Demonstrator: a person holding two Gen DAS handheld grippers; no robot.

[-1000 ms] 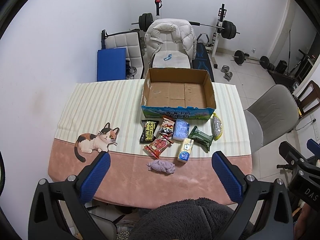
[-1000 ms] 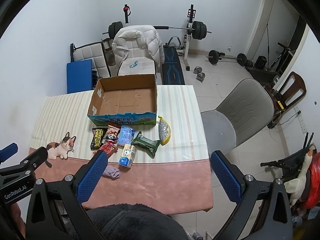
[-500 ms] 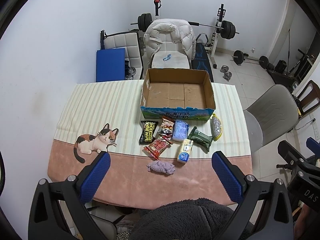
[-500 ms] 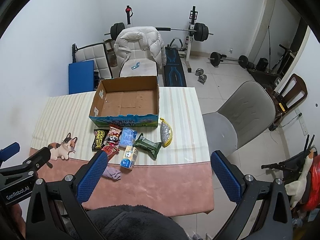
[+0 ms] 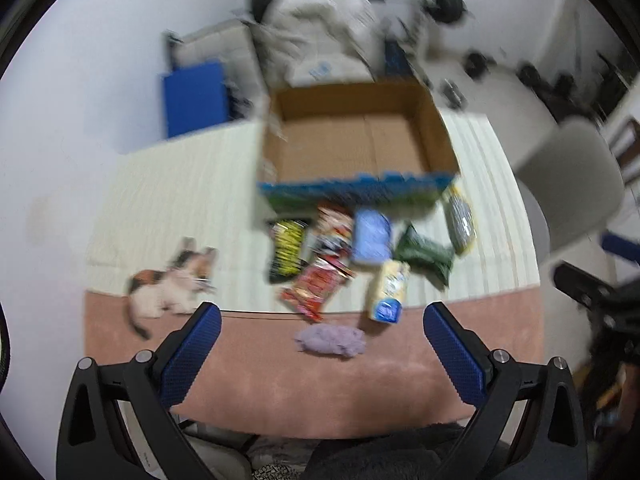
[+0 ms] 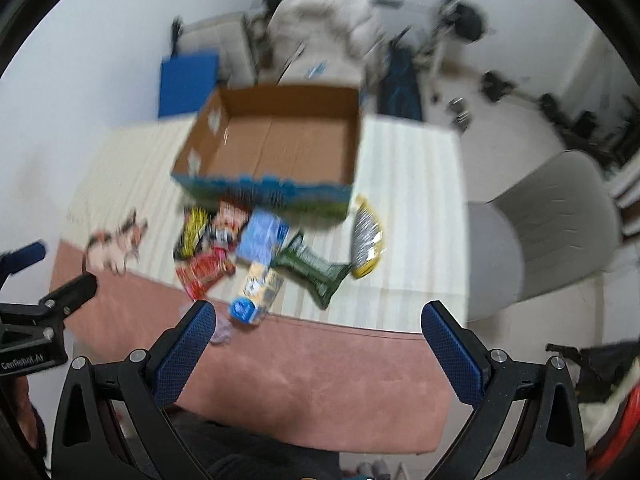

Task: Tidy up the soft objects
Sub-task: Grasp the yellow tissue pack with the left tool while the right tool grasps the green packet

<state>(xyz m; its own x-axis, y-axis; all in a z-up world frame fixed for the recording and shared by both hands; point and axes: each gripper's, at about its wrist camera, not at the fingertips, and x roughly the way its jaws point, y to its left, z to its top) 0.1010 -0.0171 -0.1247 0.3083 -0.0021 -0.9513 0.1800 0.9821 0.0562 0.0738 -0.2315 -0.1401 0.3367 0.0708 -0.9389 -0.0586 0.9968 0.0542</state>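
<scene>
An empty cardboard box (image 5: 352, 140) (image 6: 280, 140) stands at the back of the table. In front of it lie several soft packets: a black-yellow one (image 5: 286, 248), red snack packs (image 5: 316, 284), a blue pack (image 5: 372, 236) (image 6: 262, 238), a green pouch (image 5: 424, 256) (image 6: 316, 266), a yellow-silver bag (image 5: 462, 222) (image 6: 366, 238) and a cream-blue pack (image 5: 388, 290) (image 6: 256, 290). A purple cloth (image 5: 330, 340) lies on the pink border. My left gripper (image 5: 320, 344) hangs open above the near table edge, just before the cloth. My right gripper (image 6: 318, 340) is open too, over the pink border.
The table (image 5: 168, 184) has a striped cloth with a printed cat (image 5: 168, 284). A grey chair (image 6: 552, 216) stands to the right. Behind the table are a white jacket on a chair (image 5: 320, 36), a blue pad (image 5: 192, 96) and weights on the floor (image 6: 460, 110). Both views are motion-blurred.
Both grippers have dropped closer to the table and moved forward, so the box and packets look larger. Both stay open. Nothing on the table has moved.
</scene>
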